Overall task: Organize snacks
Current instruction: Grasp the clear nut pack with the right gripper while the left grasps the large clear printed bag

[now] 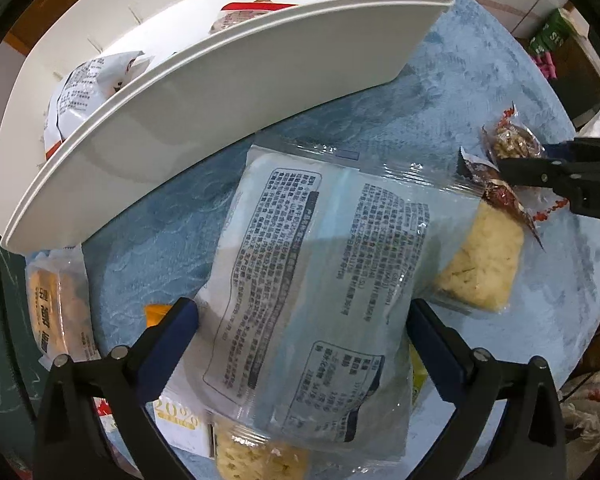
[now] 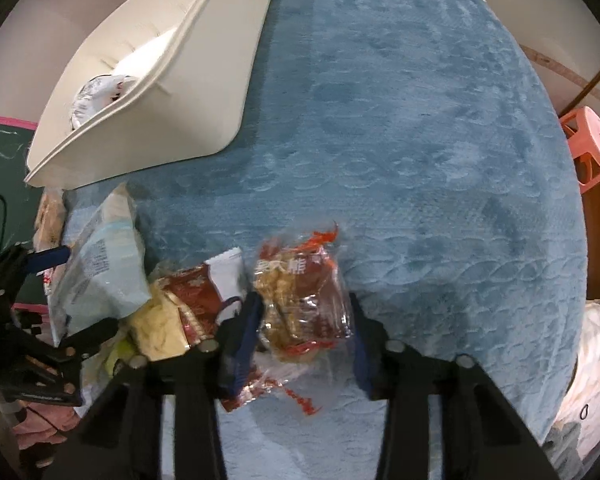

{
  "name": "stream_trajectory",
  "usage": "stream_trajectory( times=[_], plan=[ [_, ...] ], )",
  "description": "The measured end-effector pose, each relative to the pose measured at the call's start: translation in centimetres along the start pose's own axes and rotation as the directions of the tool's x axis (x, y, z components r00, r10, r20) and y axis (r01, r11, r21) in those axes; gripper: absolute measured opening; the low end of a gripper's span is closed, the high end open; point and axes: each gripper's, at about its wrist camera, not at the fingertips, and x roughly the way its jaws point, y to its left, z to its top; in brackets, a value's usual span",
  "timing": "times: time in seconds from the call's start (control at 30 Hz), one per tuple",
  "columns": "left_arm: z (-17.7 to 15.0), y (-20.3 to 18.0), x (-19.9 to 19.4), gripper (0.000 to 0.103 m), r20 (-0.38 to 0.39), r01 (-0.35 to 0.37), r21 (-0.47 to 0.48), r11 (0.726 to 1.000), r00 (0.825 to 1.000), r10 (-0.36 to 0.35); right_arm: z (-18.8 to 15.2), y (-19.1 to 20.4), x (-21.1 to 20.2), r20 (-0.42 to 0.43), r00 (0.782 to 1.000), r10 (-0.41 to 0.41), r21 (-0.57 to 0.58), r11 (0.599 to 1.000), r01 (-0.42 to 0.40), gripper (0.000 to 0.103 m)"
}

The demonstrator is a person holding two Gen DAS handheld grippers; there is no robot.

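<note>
A large pale-blue packet with printed text (image 1: 312, 264) lies on top of a pile of snacks on the blue cloth (image 1: 148, 232). My left gripper (image 1: 302, 320) points down over it, open, one finger on each side of the packet. In the right wrist view a clear and red snack packet with brown pieces (image 2: 300, 300) sits between the fingers of my right gripper (image 2: 304, 312), whose pads press on both of its sides. The same gripper (image 1: 540, 160) reaches in from the right edge of the left wrist view. A white bin (image 1: 220, 92) stands behind the pile.
The bin holds a white packet (image 1: 88, 88) and a red one (image 1: 252, 8). A yellow noodle packet (image 1: 484, 264), a dark red sachet (image 1: 504, 196), an orange packet (image 1: 56, 312) and a white box (image 1: 180, 424) lie around. A pink stool (image 2: 592, 144) stands beyond the table's right edge.
</note>
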Motion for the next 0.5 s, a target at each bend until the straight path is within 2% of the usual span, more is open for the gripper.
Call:
stream_trajectory(
  times=[0.13,0.23,0.3,0.5],
  plan=[
    [-0.2,-0.6,-0.5,0.092,0.024,-0.028,0.01,1.0,0.999,0.028,-0.2,0.9,-0.1,0.017,0.999,-0.044,-0.021,0.999,0.044,0.04],
    [-0.4,-1.1,-1.7,0.08,0.057,-0.048,0.032,0.998,0.997,0.046,-0.5,1.3,-0.2,0.027,0.998,-0.063,-0.018,0.998,0.064,0.039],
    [-0.7,-1.5,-2.5,0.07,0.07,-0.045,0.027,0.999,0.997,0.043,-0.8,1.5,-0.4,0.03,0.998,-0.06,-0.013,0.998,0.061,0.039],
    [-1.6,-1.0,-5.2,0.059,0.106,0.008,-0.054,0.999,0.994,-0.002,-1.9,1.7,-2.0,0.054,0.998,-0.04,-0.016,0.999,0.041,0.039]
  ],
)
